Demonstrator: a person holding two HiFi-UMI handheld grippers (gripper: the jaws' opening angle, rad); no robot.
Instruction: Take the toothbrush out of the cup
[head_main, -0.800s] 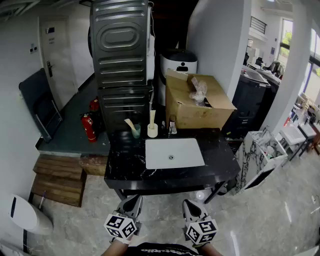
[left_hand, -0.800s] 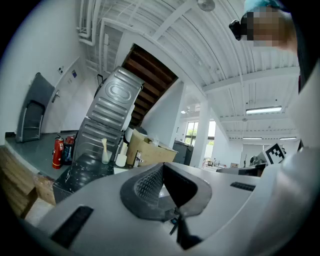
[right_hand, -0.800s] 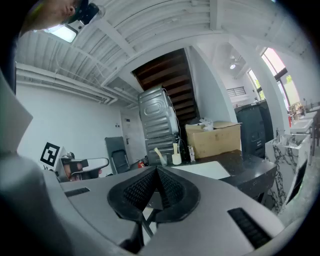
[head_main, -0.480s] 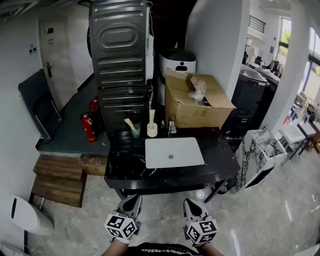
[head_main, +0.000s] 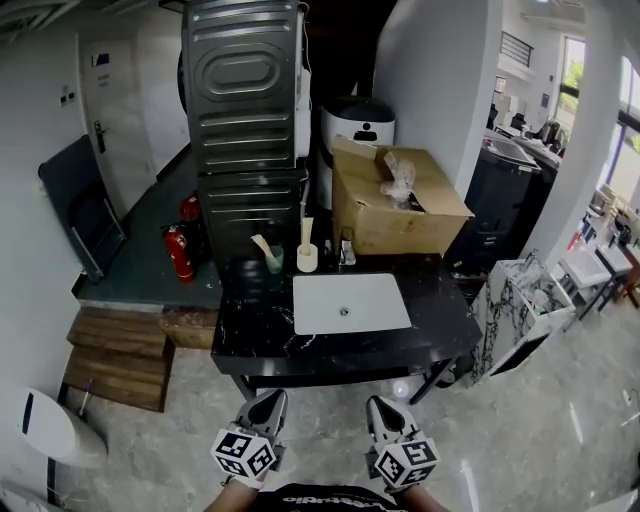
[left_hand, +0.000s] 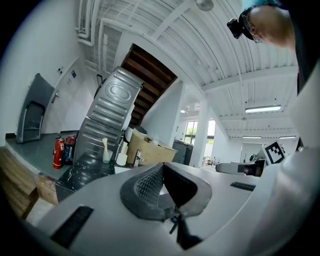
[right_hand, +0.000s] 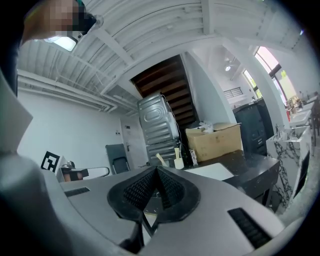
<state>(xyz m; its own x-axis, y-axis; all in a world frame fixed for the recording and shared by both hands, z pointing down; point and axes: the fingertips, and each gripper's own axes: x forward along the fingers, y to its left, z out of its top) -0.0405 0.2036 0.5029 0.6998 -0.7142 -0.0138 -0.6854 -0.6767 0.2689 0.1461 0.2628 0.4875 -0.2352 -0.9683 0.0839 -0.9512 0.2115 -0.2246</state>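
Note:
A cream cup (head_main: 307, 259) with a pale toothbrush (head_main: 305, 233) standing upright in it sits at the back of the black marble counter (head_main: 260, 335), just behind the white sink. A greenish glass cup (head_main: 273, 261) with a leaning brush (head_main: 260, 246) stands to its left. Both cups show small and far off in the left gripper view, the cream cup (left_hand: 121, 159) and the glass cup (left_hand: 106, 156), and in the right gripper view as the cream cup (right_hand: 178, 163). My left gripper (head_main: 268, 402) and right gripper (head_main: 381, 408) are held low in front of the counter, both shut and empty, well short of the cups.
A white sink basin (head_main: 351, 303) is set into the counter. Behind it stand a faucet (head_main: 347, 251), an open cardboard box (head_main: 395, 203) and a tall grey metal cabinet (head_main: 243, 110). Red fire extinguishers (head_main: 180, 254) sit at the left, wooden pallets (head_main: 118, 357) lower left, a marble-patterned stand (head_main: 524, 315) at the right.

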